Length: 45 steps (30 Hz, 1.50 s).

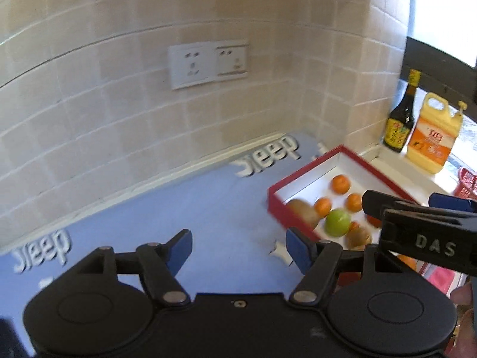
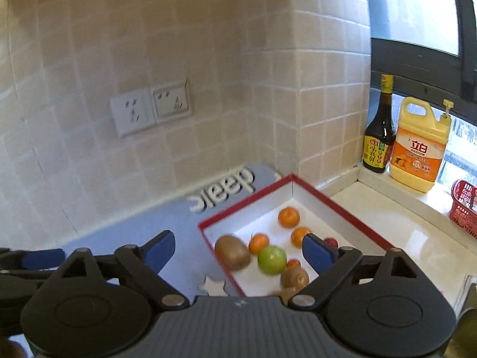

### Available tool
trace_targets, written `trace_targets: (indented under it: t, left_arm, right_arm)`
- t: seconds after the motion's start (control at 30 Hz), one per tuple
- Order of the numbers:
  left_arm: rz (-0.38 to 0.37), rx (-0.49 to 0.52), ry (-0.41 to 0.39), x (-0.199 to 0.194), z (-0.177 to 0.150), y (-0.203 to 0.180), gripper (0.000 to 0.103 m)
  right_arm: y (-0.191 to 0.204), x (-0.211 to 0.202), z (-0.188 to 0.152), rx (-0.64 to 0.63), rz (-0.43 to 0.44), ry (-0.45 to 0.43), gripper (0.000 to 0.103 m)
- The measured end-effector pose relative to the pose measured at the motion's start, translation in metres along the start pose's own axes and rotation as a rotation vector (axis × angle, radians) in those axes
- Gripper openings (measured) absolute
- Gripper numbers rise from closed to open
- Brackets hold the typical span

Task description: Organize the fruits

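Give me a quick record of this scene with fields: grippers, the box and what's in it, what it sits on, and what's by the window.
left gripper: open, empty, over the blue mat
right gripper: open, empty, near the box
box: red, white inside, partly on the mat
fruit in box: green apple, kiwis, oranges, small red fruit partly hidden
windowsill: dark bottle, yellow jug, red basket
wall: two sockets

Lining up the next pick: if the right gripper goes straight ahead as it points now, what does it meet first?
Probably the red box: the open right gripper points at its near-left rim, kiwi and green apple just inside. Depth is unclear.
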<state>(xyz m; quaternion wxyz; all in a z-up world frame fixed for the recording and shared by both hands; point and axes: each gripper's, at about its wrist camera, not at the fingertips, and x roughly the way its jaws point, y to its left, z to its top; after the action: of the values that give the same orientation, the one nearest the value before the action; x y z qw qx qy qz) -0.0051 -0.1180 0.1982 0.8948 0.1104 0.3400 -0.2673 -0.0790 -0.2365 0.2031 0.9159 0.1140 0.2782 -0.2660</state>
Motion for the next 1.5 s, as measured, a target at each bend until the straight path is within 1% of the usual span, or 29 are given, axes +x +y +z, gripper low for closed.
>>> trace_targets:
  t: [0.2, 0.37, 0.47, 0.6, 0.77, 1.13, 1.5]
  left_arm:
    - [0.062, -0.024, 0.0, -0.008, -0.028, 0.002, 0.082]
    - [0.059, -0.054, 0.035, -0.004, -0.046, -0.001, 0.082]
    - [0.068, -0.067, 0.042, -0.003, -0.05, -0.003, 0.082]
    - [0.098, -0.074, 0.045, 0.0, -0.054, -0.008, 0.082]
    - [0.1, -0.056, 0.067, 0.005, -0.052, -0.01, 0.082]
    - [0.084, -0.04, 0.063, 0.009, -0.047, -0.017, 0.082]
    - [0.07, -0.026, 0.075, 0.01, -0.049, -0.021, 0.082]
  right_arm:
    - [0.012, 0.001, -0.022, -0.05, -0.04, 0.067, 0.096]
    - [0.011, 0.005, -0.04, -0.065, -0.046, 0.119, 0.096]
    - [0.011, 0.008, -0.043, -0.081, -0.042, 0.13, 0.096]
    - [0.013, 0.012, -0.048, -0.126, -0.081, 0.121, 0.096]
    - [0.011, 0.02, -0.047, -0.127, -0.089, 0.149, 0.096]
    - [0.006, 0.022, -0.044, -0.111, -0.085, 0.149, 0.096]
    - [0.003, 0.026, -0.047, -0.093, -0.079, 0.168, 0.096]
